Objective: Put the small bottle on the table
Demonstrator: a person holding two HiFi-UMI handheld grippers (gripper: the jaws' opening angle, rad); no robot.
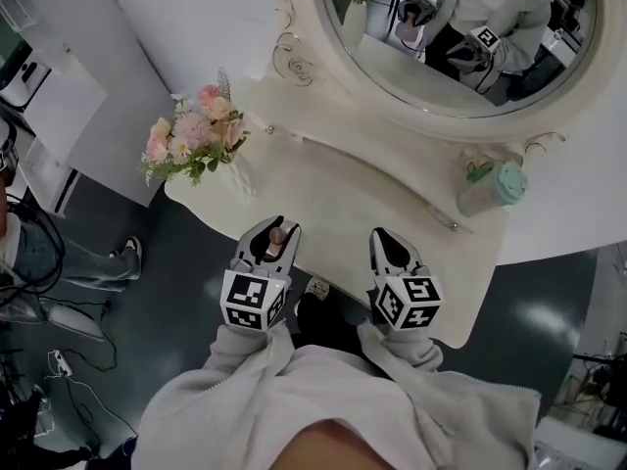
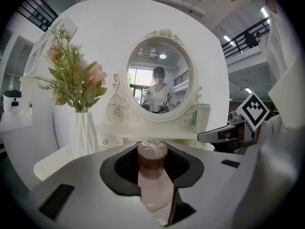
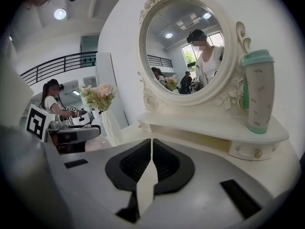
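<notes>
The small bottle [image 2: 153,175], pale pink with a brown wrapped cap, lies along the jaws of my left gripper [image 2: 152,151], which is shut on it. In the head view the left gripper [image 1: 272,231] hovers over the front edge of the white dressing table [image 1: 323,204], and the bottle's cap [image 1: 279,234] shows between its jaws. My right gripper [image 1: 390,245] hangs beside it over the same edge. It is shut, and the right gripper [image 3: 151,149] has nothing between its jaws.
A white vase of pink flowers [image 1: 196,135] stands at the table's left end. A green-lidded tumbler [image 1: 490,186] sits on the raised shelf at the right, below the oval mirror [image 1: 460,37]. A person stands on the floor at the far left.
</notes>
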